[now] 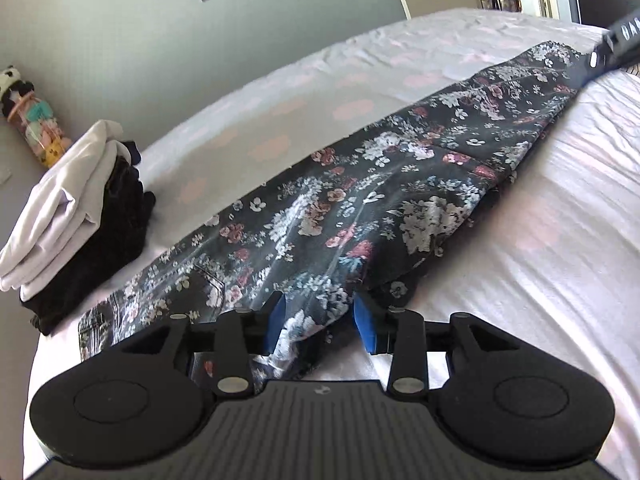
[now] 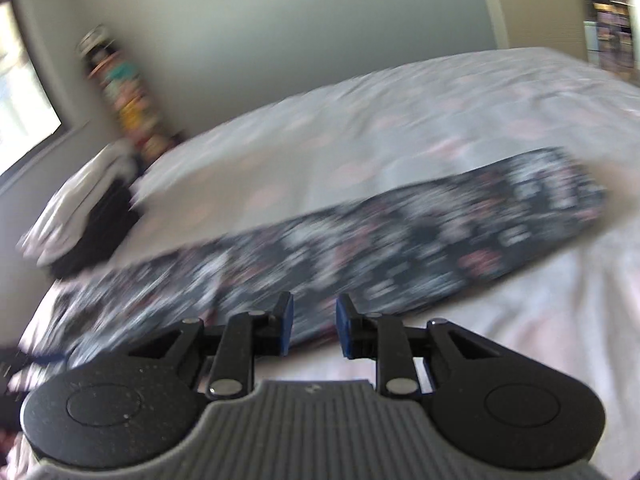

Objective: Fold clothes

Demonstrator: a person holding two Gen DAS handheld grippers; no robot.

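Observation:
A dark floral garment point(image 1: 360, 200) lies folded into a long strip across the white bed point(image 1: 540, 240). My left gripper point(image 1: 320, 320) stands at the strip's near end. Its blue pads are wide apart, and a bunch of the fabric lies loosely between them. In the blurred right wrist view the same garment point(image 2: 400, 240) stretches from lower left to right. My right gripper point(image 2: 314, 328) hovers open at the strip's near long edge with nothing between its fingers.
A stack of folded white and black clothes point(image 1: 72, 216) sits at the bed's left edge, also blurred point(image 2: 80, 216) in the right view. Behind it a clear tube of plush toys point(image 1: 36, 120) stands by the wall. A black object point(image 1: 616, 44) reaches over the garment's far end.

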